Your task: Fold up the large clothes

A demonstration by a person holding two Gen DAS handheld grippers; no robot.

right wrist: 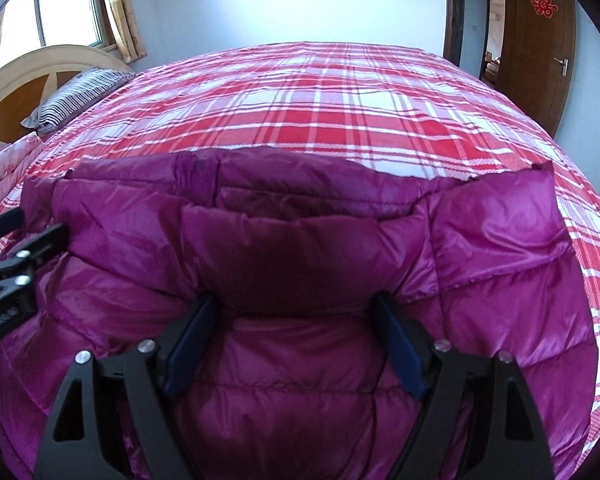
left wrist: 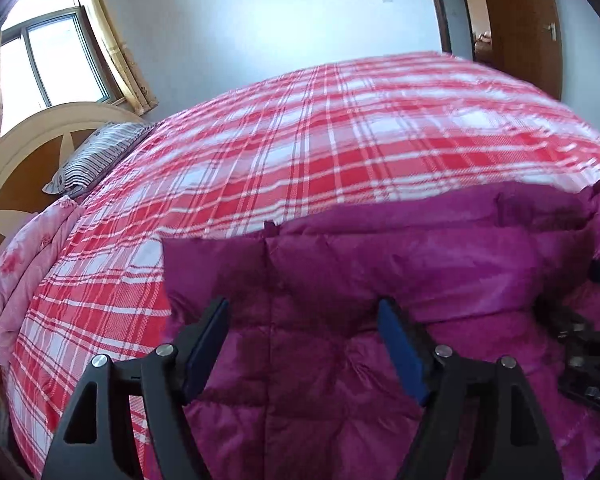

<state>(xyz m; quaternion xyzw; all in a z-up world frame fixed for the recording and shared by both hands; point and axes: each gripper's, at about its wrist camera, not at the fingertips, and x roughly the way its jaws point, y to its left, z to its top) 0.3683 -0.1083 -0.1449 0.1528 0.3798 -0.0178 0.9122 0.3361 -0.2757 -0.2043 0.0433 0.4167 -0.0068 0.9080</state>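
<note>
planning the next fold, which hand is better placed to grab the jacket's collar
Right. The right gripper is open and centred just below the collar of the jacket; the left gripper is open over the jacket's side panel.

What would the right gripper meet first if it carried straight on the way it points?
The right gripper, jaws open, would probably meet the purple down jacket first, the raised fold ahead of it. Depth is unclear.

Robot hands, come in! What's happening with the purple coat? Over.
Left gripper open, right gripper open. Purple coat on plaid bed. Nothing blocking.
</note>
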